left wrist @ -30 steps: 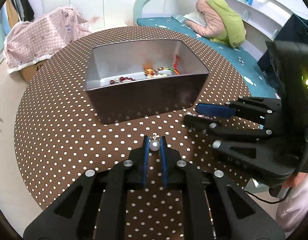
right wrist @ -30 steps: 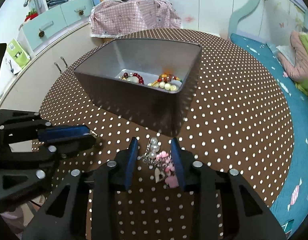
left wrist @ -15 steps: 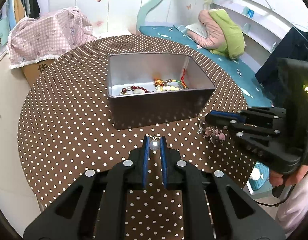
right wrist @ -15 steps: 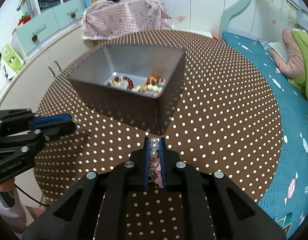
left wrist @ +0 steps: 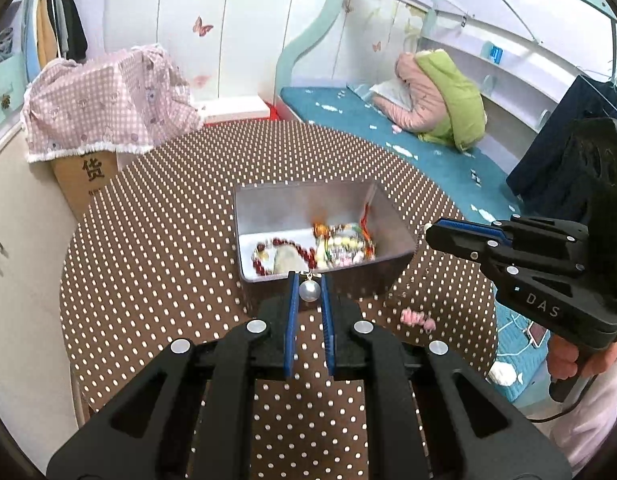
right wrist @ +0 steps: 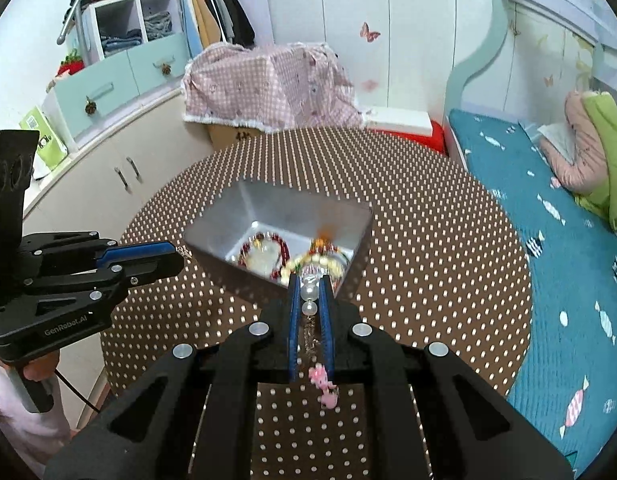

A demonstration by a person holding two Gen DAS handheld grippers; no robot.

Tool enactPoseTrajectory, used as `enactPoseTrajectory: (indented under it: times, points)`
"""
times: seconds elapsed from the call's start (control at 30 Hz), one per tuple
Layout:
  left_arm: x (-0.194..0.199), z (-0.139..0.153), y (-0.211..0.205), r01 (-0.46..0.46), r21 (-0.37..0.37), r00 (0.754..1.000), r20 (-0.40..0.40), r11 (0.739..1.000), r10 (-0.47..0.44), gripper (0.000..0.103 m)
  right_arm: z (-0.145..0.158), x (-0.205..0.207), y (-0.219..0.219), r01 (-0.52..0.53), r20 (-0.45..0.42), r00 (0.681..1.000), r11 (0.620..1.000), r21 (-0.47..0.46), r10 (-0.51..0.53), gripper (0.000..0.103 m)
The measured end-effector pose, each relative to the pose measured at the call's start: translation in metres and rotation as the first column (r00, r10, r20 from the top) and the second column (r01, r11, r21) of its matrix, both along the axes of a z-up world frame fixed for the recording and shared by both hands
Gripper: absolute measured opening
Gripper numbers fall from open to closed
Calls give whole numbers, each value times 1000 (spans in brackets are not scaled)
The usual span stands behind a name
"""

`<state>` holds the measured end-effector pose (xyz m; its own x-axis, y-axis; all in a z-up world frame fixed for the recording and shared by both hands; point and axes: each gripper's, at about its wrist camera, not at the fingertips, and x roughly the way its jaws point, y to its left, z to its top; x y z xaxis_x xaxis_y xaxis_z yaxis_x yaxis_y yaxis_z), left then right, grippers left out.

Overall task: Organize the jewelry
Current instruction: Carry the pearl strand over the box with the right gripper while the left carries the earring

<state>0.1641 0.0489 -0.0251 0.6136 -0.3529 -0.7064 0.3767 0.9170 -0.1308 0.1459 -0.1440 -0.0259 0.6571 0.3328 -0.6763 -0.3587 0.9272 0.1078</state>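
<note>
— Pinching what, left side?
— My left gripper [left wrist: 309, 292] clamps a pearl pendant [left wrist: 309, 290] just before the tin [left wrist: 392, 224].
— Right?
— My right gripper [right wrist: 309, 298] squeezes a pearl chain [right wrist: 309, 300], pink charms [right wrist: 324, 386] dangling, near the tin's front corner; beads [left wrist: 292, 254] lie inside.

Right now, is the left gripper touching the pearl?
Touching. In the left wrist view the left gripper is shut on the pearl, with both blue pads pressed against its sides above the metal box.
</note>
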Motion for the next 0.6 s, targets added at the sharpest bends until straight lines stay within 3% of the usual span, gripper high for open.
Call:
enactPoseTrajectory:
  times: [0.3,0.6]
  points:
    - [11,27,-1,-5,-13,998,57,1000,5,11,27,15,4,-21,80,997,1000,8,20,8]
    - [37,29,-4,-16,-3,999,42,1000,16,11,35,34,3,-32,98,995,999,17,30,8]
